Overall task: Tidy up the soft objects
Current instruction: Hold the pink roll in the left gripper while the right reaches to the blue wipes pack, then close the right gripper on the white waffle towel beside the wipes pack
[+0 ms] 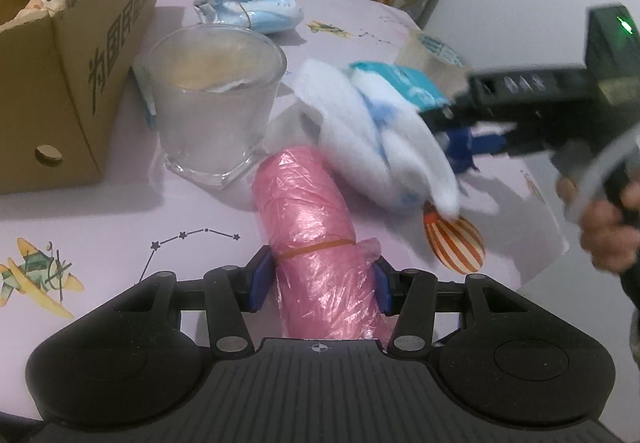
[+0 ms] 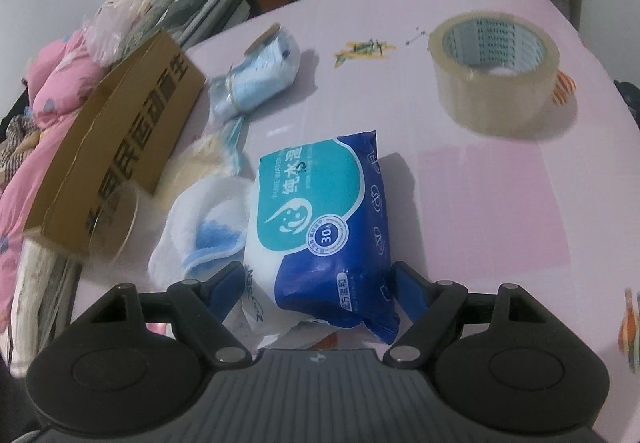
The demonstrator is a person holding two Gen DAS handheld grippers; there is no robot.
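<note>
Soft items sit mid-worktop (image 1: pixel 120 219), just right of the open box (image 1: pixel 72 91), presumably their destination.

Left wrist view: left hand-held gripper (image 1: pixel 320 285) is clenched on the pink bag roll (image 1: pixel 308 243), blue pads pressed into both sides below its rubber band. Roll lies lengthwise along the fingers, far end near the glass (image 1: pixel 218 99). Gripping low on the roll probably keeps the film from unwinding. White cloth (image 1: pixel 372 135) is blurred just beyond the roll, with the teal wipes pack (image 1: pixel 404 83) behind it. Right hand-held gripper (image 1: pixel 464 147) comes in from the right, a person's hand (image 1: pixel 608 227) on its handle. Mask bundle (image 1: pixel 256 13) lies further back.

Right wrist view: right hand-held gripper (image 2: pixel 318 291) straddles the wipes pack (image 2: pixel 324 227) near its end. Left pad meets the wrapper; right pad looks just clear, so I read it as not yet grasping. Pack lies on the worktop, touching the cloth (image 2: pixel 200 227) on its left. Tape roll (image 2: pixel 494 71) stands well apart, far right; not soft, likely stays. Box (image 2: pixel 120 139) is to the left, mask bundle (image 2: pixel 256 75) beyond.
</note>
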